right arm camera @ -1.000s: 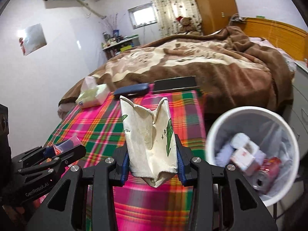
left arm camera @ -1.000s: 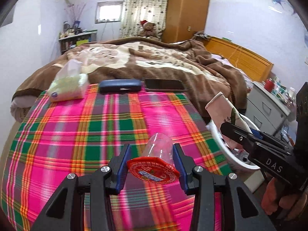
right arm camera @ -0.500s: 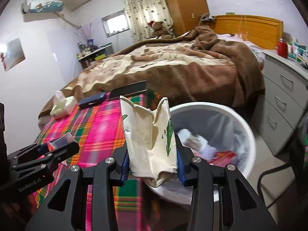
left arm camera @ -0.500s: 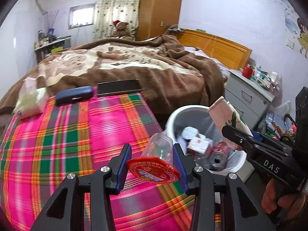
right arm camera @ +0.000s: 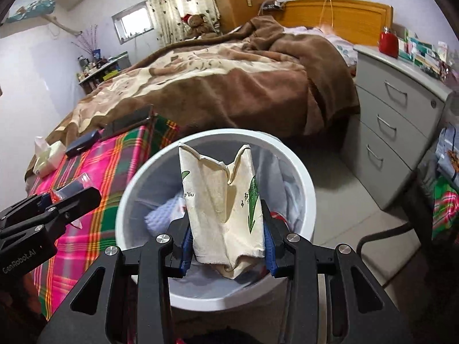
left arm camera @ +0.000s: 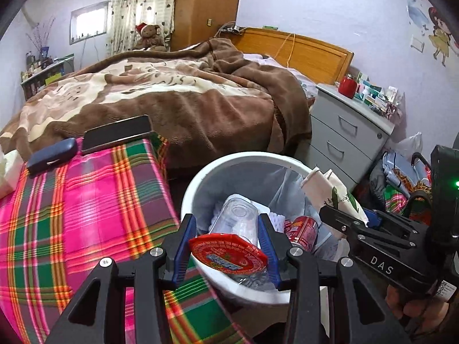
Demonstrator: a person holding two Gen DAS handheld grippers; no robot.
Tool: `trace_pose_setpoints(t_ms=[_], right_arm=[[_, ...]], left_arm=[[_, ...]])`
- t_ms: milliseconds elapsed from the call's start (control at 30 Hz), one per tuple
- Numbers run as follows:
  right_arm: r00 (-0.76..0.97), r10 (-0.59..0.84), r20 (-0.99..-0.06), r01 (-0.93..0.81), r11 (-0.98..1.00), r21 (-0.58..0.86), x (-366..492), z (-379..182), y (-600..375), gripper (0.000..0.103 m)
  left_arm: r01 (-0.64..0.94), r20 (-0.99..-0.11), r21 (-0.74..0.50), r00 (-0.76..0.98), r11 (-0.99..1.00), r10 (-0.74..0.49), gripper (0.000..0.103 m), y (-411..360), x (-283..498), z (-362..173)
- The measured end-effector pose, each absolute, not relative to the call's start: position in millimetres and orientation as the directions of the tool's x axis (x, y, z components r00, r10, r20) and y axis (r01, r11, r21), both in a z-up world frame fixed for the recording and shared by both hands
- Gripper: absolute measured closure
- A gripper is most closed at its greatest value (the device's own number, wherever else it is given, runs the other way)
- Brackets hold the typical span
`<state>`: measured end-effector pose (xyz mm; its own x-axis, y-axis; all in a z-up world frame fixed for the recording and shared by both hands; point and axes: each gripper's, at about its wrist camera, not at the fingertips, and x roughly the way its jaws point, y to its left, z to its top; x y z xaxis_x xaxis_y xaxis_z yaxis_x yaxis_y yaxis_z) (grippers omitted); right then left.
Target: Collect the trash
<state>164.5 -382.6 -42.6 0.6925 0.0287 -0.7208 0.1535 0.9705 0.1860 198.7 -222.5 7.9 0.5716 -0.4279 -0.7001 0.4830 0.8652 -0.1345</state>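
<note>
My left gripper (left arm camera: 226, 246) is shut on a clear plastic cup with a peeled red foil lid (left arm camera: 229, 250) and holds it over the near rim of the white trash bin (left arm camera: 200, 177). My right gripper (right arm camera: 226, 243) is shut on a crumpled cream paper carton with green print (right arm camera: 223, 200), held over the bin (right arm camera: 304, 177). The carton also shows in the left wrist view (left arm camera: 330, 189), at the bin's right rim. The bin holds a red can (left arm camera: 302, 228) and white wrappers. The left gripper with the cup shows in the right wrist view (right arm camera: 66, 197), at the bin's left.
A table with a pink and green plaid cloth (left arm camera: 86, 206) stands left of the bin, with a dark glasses case (left arm camera: 51, 156), a black tablet (left arm camera: 117, 133) and a tissue pack (right arm camera: 47, 157). A bed with a brown blanket (left arm camera: 172, 94) lies behind. A grey drawer cabinet (left arm camera: 344, 132) stands to the right.
Both grippers have moved right from above the table to above the trash bin, each still holding its item. The bin now sits directly under them.
</note>
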Motion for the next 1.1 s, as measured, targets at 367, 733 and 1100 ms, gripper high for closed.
trace_pose_setpoints(t_ms=[367, 733, 1100], right_arm=[[0.664, 0.026, -0.747, 0.171, 0.968, 0.186, 170, -54, -396, 0.043], [0.706, 0.024, -0.707, 0.180, 0.960, 0.213, 151, -41, -395, 0.042], [0.758, -0.009, -0.652, 0.160, 0.972, 0.172, 125, -23, -371, 0.042]], left_arm=[[0.498, -0.737, -0.141, 0.525, 0.856, -0.427, 0.043, -245, 213, -13], [0.482, -0.720, -0.127, 0.557, 0.867, -0.414, 0.040, -229, 196, -6], [0.461, -0.684, -0.110, 0.608, 0.881, -0.403, 0.040, -203, 154, 14]])
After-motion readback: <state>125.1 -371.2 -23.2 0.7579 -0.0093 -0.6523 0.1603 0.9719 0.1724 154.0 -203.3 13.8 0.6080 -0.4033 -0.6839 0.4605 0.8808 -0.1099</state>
